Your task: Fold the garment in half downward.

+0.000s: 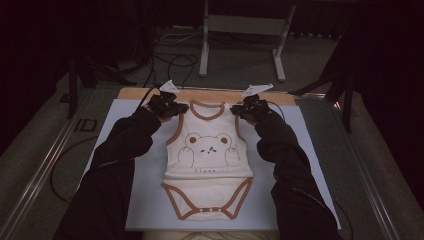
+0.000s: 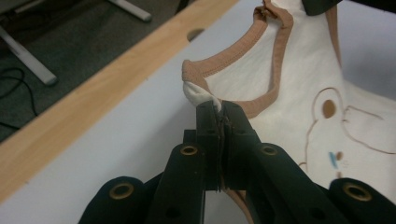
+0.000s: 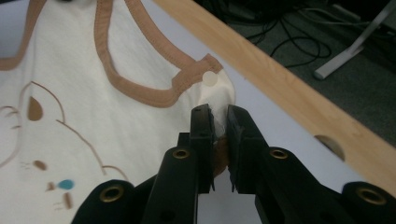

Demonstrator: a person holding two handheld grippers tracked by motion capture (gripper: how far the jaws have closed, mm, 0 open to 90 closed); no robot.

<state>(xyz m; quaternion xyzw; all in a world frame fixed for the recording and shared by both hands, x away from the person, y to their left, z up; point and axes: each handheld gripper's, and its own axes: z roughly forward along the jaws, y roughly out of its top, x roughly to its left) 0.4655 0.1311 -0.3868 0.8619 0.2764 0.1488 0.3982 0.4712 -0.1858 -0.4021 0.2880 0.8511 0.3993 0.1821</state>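
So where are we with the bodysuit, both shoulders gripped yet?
Done: the left tool and right tool are each shut on a shoulder strap of the bodysuit. In hand: the shoulders are pinched while the rest lies flat, front up, on the white board. Left: no fold shows yet, so likely all the folding.

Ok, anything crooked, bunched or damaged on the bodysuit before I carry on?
Nothing damaged. The cream bear-print bodysuit with brown trim lies flat and straight on the white board. Only the two shoulder straps are bunched, where the left gripper and right gripper pinch them.
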